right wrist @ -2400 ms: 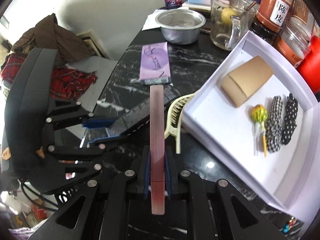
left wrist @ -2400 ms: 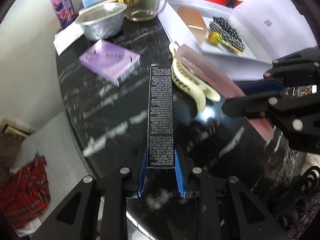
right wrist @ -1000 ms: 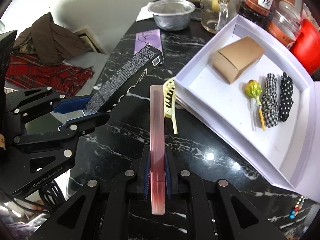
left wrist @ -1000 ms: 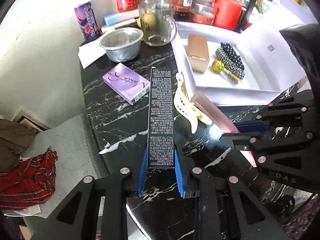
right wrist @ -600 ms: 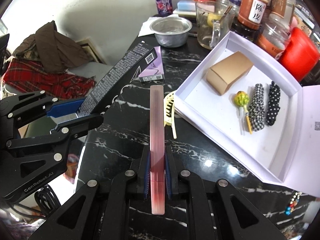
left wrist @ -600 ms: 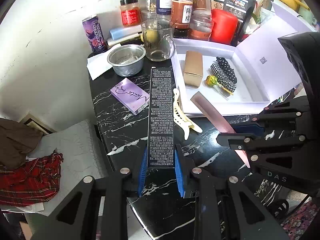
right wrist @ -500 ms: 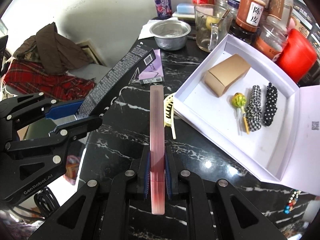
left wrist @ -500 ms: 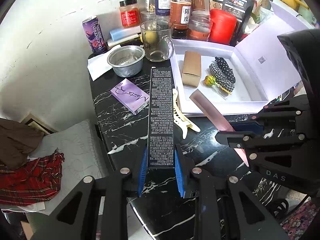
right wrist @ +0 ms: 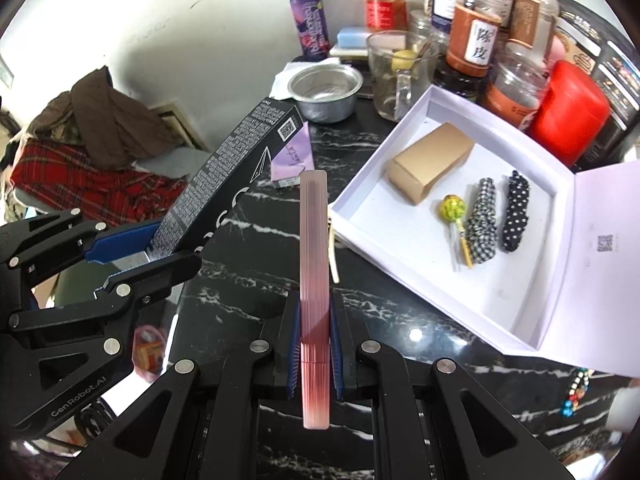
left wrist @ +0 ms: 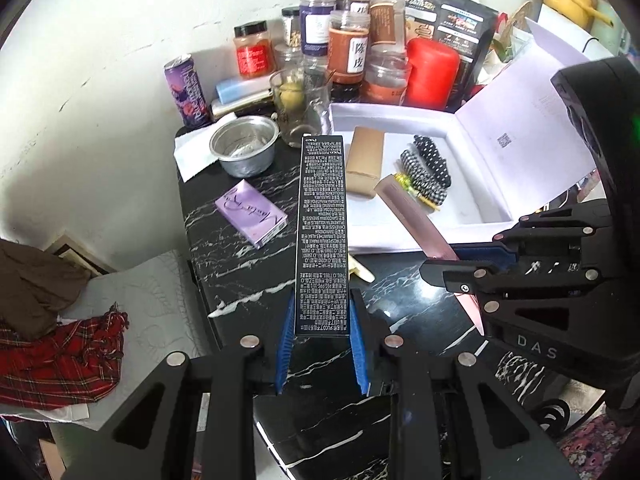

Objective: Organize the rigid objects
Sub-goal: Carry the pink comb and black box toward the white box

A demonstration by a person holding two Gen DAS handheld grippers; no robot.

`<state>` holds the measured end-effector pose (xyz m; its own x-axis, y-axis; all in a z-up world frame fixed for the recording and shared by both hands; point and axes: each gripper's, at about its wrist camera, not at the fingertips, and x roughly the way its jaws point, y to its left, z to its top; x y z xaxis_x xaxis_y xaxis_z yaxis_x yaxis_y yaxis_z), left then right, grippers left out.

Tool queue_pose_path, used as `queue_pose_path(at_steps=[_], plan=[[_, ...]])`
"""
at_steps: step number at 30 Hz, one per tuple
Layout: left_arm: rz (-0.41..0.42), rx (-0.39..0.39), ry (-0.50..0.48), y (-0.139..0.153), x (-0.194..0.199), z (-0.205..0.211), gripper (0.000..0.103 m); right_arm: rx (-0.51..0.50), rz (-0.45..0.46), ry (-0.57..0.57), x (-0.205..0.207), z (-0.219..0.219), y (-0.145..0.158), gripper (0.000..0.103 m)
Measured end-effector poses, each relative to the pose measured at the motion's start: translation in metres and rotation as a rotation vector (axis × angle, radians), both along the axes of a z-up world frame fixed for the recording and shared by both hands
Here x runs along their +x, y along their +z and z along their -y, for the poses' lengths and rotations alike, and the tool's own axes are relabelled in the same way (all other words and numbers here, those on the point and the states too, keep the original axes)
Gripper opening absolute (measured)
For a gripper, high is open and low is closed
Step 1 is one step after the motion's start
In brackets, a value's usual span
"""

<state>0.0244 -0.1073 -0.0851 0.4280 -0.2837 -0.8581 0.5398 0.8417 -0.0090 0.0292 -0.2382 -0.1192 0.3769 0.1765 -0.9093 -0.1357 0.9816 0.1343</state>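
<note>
You've lifted both hands well clear of the black marble table since a second ago, so the white box now sits wholly in view, far right: transfer looks next. Your left gripper has its jaws clamped on the long black carton; your right gripper has its jaws clamped on the slim pink case, both held in the air. Only the right view shows the carton's QR end; only the left view shows the cream hair clip peeking beneath the carton.
</note>
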Motion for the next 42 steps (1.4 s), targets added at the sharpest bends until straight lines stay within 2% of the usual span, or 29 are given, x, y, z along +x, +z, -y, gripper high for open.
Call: queue_pose_path(at_steps=[9,21,42], plan=[[0.035,-0.017,-0.045,0.018,-0.002,0.025,0.025,-0.002,0.027,-0.071,-0.011,0.022,0.015,0.013],[0.061,-0.027,-0.114,0.027,0.001,0.064,0.025,-0.021,0.051,-0.156,-0.018,0.058,0.026,0.013],[0.115,-0.026,-0.172,0.037,0.033,0.108,0.025,-0.048,0.084,-0.229,0.008,0.101,0.039,0.013]])
